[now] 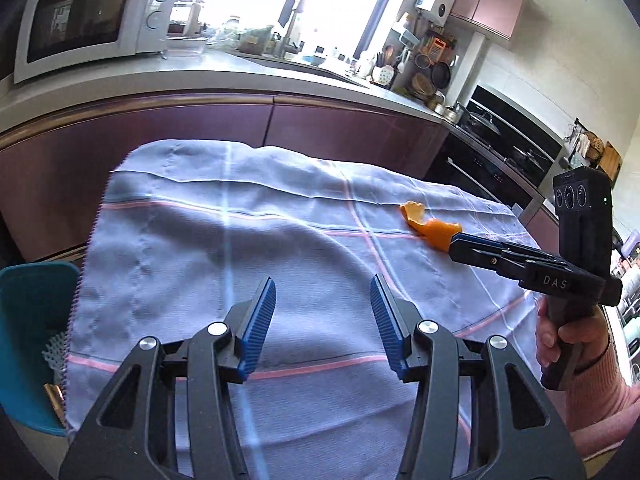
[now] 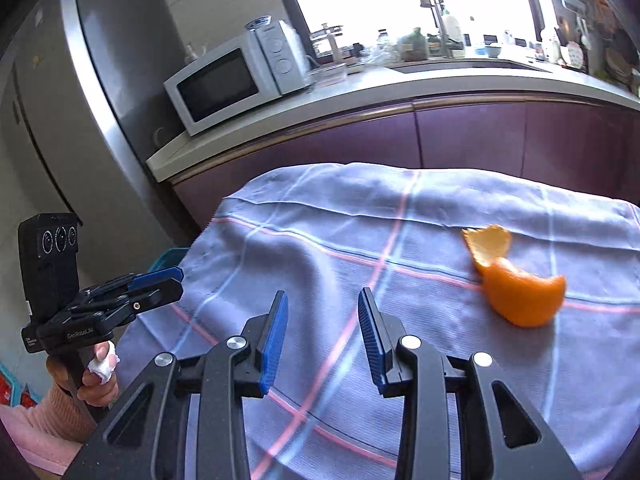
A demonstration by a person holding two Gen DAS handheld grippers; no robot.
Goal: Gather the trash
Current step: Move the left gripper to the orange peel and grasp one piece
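Note:
A curled orange peel lies on the pale blue checked cloth toward its right side. My left gripper hovers open over the cloth's middle, with nothing between its blue pads. In the right wrist view the peel sits to the right of and beyond my right gripper, which is open and empty above the cloth. Seen from the left wrist, the right gripper points its tips at the peel's near end. The left gripper shows at the cloth's left edge.
A teal bin stands at the cloth's left edge with white foam netting inside. Purple cabinets and a counter with a microwave run behind the table. A fridge stands far left. Pink-sleeved hands hold both grippers.

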